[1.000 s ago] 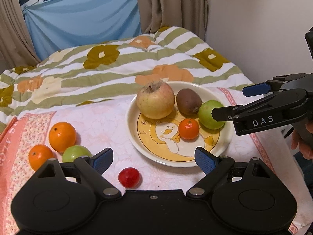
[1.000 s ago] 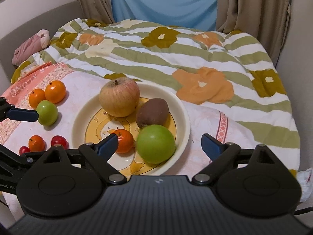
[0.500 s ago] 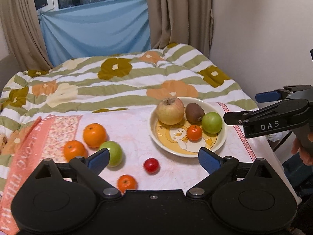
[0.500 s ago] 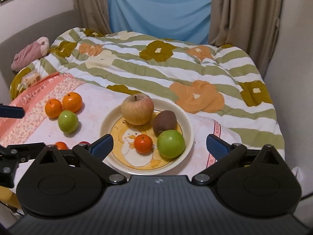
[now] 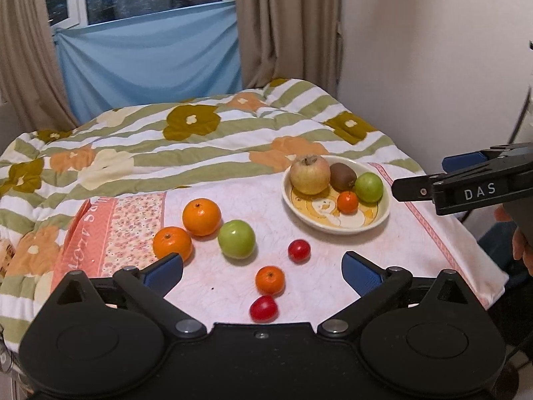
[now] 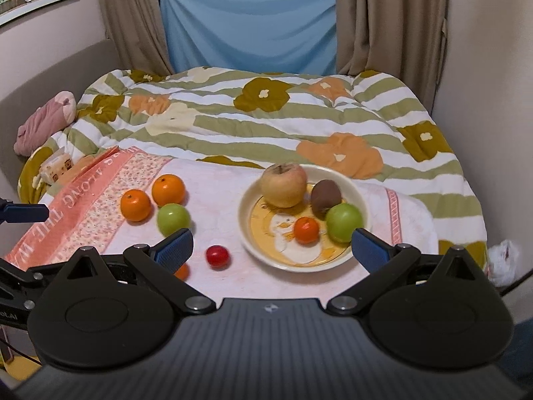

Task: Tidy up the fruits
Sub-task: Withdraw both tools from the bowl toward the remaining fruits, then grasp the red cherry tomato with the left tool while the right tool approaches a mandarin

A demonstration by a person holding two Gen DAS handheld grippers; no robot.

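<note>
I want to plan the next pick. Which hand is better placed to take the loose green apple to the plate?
Probably left: the green apple lies near the open left tongs; the right tongs face the plate.

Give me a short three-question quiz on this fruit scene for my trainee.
1. How many fruits lie in the plate?
2. True or false: the left gripper holds a fruit.
3. Which fruit on the cloth sits nearest the plate: A) red cherry tomato, B) green apple, C) large orange?

Key:
1. Four: big apple, kiwi, green fruit, small tangerine.
2. False; its jaws stand open with nothing between them.
3. A.
</note>
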